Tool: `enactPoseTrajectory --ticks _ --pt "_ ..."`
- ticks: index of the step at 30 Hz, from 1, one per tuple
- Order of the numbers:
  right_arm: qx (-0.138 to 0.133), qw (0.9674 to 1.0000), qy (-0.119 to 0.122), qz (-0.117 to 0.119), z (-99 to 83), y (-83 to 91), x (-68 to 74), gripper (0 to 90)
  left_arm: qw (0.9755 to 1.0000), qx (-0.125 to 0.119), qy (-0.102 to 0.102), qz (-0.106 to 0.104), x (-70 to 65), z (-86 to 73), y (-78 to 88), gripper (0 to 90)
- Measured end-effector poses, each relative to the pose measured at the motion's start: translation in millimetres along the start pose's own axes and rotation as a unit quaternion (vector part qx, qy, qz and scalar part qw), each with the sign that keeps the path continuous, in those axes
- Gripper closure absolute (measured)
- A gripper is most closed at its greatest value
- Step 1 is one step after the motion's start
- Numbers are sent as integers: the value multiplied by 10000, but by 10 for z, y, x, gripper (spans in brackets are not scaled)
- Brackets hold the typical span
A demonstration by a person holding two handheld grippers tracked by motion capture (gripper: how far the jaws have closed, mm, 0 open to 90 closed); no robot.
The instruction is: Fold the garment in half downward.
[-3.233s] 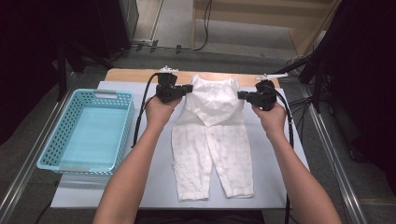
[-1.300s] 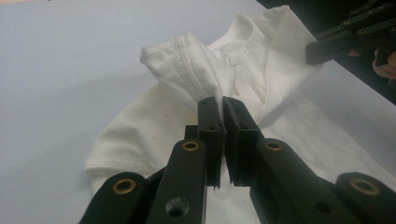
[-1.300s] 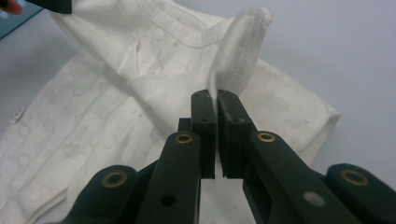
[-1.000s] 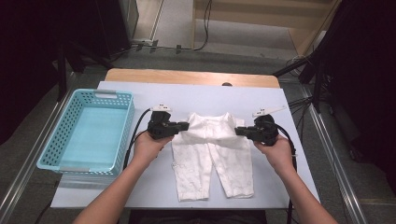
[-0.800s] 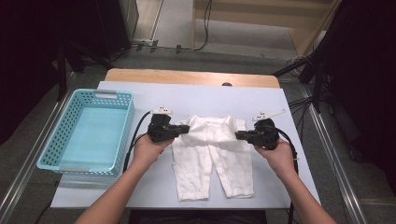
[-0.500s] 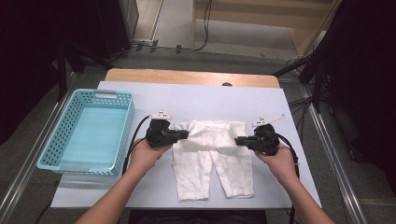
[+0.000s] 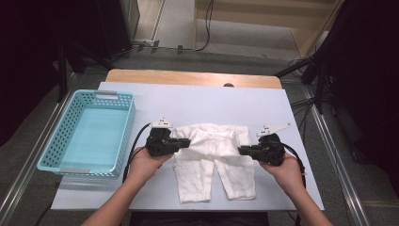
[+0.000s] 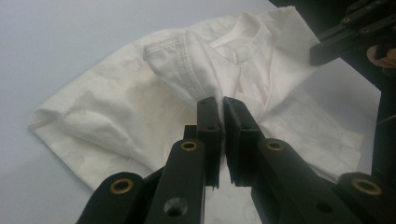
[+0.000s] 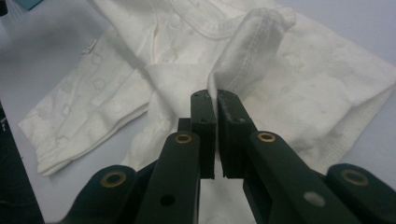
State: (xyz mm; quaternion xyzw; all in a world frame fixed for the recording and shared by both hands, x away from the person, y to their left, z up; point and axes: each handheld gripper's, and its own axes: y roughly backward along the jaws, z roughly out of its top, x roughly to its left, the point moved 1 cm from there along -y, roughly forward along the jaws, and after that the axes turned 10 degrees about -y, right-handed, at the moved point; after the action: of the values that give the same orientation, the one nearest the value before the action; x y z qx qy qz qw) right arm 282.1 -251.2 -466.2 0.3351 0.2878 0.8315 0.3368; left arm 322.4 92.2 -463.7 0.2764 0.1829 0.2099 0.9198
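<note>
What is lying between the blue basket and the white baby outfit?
In the high view, the left gripper, its cable and the hand holding it; otherwise bare table between basket and garment.

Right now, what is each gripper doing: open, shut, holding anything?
Left gripper: shut on a fold of the white baby garment.
Right gripper: shut on a hemmed edge of the same garment.

There was one white garment [image 7: 212,157] on one tabletop [image 7: 197,101], one light-blue basket [image 7: 115,134] beside it, and two tools: the left tool [image 7: 187,142] and the right tool [image 7: 241,150].
</note>
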Motion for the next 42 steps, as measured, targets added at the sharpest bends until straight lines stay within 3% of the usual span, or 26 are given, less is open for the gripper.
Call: enactPoseTrajectory --ticks 8,9,11,12,15,18,22,34,37,42 --pt "-3 9999 -34 105 -110 93 75 828 9999 118 2 -96 -106 -56 32 831" --pt "0 9999 -25 121 -122 92 75 805 9998 145 70 -122 -104 -65 28 794" --pt "52 9998 -161 107 -147 79 52 663 9995 193 179 -160 -96 -73 28 717" --pt "60 9996 -263 69 -162 73 37 615 9995 208 193 -145 -93 -72 31 674" --pt "1 9997 -236 -43 -191 73 3 499 9998 139 165 -59 -76 -67 28 556" --pt "-89 9996 -267 60 -175 73 -29 461 9998 134 113 43 -52 -63 8 473" --pt "-142 9995 -284 31 -152 33 -45 394 9997 164 86 129 -30 -53 -30 423" --pt "-227 9991 -353 -14 -40 -71 -135 338 9996 215 -7 193 16 -7 -179 375" --pt "-226 9987 -453 56 -12 -111 -166 299 9997 155 -42 207 27 17 -210 372" --pt "-173 9987 -468 -85 30 -177 -189 296 9999 29 21 144 74 48 -268 293"
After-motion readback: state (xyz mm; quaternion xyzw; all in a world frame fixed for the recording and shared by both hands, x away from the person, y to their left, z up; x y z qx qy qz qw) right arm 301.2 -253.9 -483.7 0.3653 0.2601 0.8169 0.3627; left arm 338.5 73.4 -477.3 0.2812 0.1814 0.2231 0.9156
